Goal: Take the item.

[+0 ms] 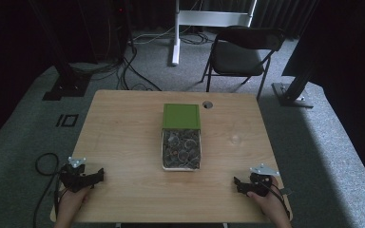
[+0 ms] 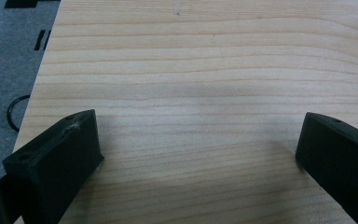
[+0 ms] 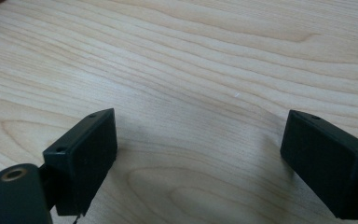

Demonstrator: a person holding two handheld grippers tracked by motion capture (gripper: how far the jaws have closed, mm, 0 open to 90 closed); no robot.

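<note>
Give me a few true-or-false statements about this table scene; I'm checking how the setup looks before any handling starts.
1. The box in the middle of the table is open, with its green lid lying at its far end. True.
2. The left claw grips a clip from the box. False: its jaws stand wide apart over bare wood, with nothing between them.
3. The right claw is open and empty. True.
4. The box is empty. False: it holds a heap of small dark and metal parts.
5. A black chair stands on the floor beyond the table. True.
</note>
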